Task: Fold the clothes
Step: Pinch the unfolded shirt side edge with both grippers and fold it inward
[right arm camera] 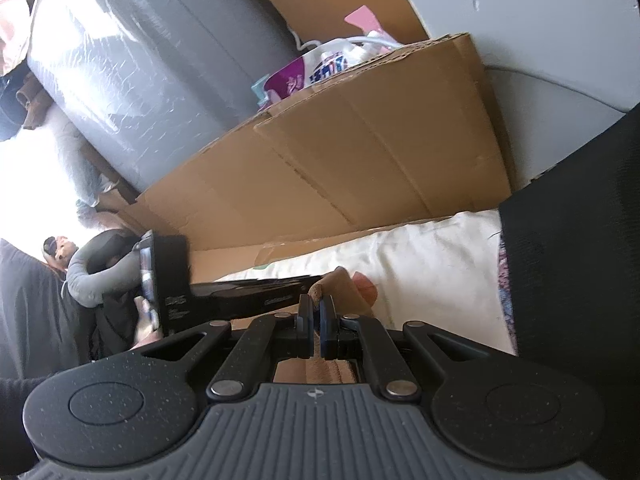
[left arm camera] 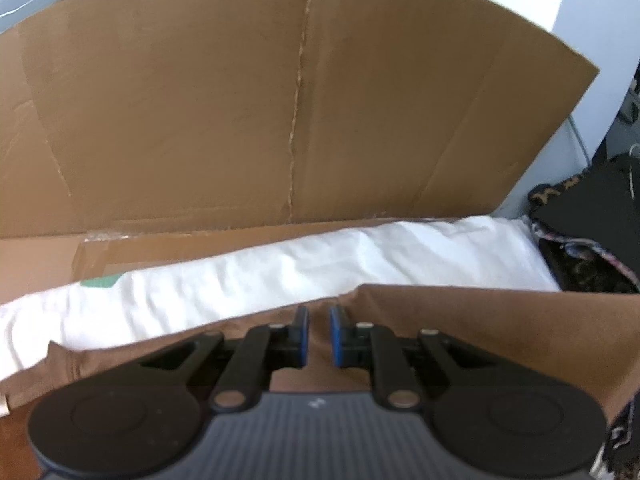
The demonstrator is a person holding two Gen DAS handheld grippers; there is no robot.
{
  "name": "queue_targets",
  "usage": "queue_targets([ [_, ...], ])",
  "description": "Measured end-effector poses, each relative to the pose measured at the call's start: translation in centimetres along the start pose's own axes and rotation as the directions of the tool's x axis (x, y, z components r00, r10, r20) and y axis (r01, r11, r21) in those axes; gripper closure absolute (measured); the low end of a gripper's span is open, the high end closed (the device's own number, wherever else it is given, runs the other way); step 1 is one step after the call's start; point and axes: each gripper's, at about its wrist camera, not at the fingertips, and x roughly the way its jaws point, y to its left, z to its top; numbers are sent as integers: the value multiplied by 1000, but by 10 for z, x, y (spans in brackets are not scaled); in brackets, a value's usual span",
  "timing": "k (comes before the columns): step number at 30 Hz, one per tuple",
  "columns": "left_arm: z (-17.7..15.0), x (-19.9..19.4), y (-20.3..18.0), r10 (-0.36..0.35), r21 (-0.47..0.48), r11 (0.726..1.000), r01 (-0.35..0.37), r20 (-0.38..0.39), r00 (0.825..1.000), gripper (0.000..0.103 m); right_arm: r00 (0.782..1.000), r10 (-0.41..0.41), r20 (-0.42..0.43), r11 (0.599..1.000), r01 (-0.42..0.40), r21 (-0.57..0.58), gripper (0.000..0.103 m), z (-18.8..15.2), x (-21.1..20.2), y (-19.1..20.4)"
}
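Observation:
A brown garment lies over a white sheet, its upper edge raised in a peak. My left gripper is over that edge, its blue pads drawn close together with brown cloth filling the narrow gap. In the right wrist view my right gripper is shut on the brown garment, and a tuft of its edge pokes out above the fingertips. The black body of the left tool reaches in from the left toward the same cloth. Most of the garment is hidden under the tools.
Flattened cardboard stands upright right behind the sheet. Dark patterned cloth lies at the sheet's right end. A grey plastic-wrapped roll and a printed bag sit beyond the cardboard. A grey sleeve is at left.

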Motion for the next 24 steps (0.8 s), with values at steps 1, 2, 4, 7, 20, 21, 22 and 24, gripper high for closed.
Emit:
queue_targets([
  [1, 0, 2, 0, -2, 4, 1000, 2, -1, 1000, 91, 1000, 2, -1, 1000, -2, -5, 102, 0, 1, 2],
  [2, 0, 4, 0, -5, 6, 1000, 5, -1, 1000, 93, 1000, 3, -2, 1000, -3, -10, 102, -1, 1, 3],
  [4, 0, 7, -2, -13, 11, 1000, 13, 4, 1000, 93, 1000, 6, -5, 1000, -6, -15, 102, -1, 3, 6],
  [7, -1, 10, -7, -34, 25, 999, 34, 17, 999, 95, 1000, 12, -18, 1000, -13, -18, 102, -4, 7, 10],
  [20, -7, 34, 4, -80, -55, 995, 79, -6, 997, 97, 997, 57, -51, 996, -60, -63, 103, -13, 19, 30],
  [21, -6, 33, 8, -92, -67, 994, 92, -7, 996, 98, 997, 60, -53, 996, -64, -63, 103, -14, 20, 32],
  [22, -6, 31, 11, -102, -78, 992, 101, -9, 995, 98, 996, 65, -55, 996, -69, -64, 103, -15, 21, 34],
  [24, -6, 21, 15, -115, -77, 990, 114, -3, 993, 95, 995, 75, -62, 995, -80, -68, 103, -17, 23, 38],
])
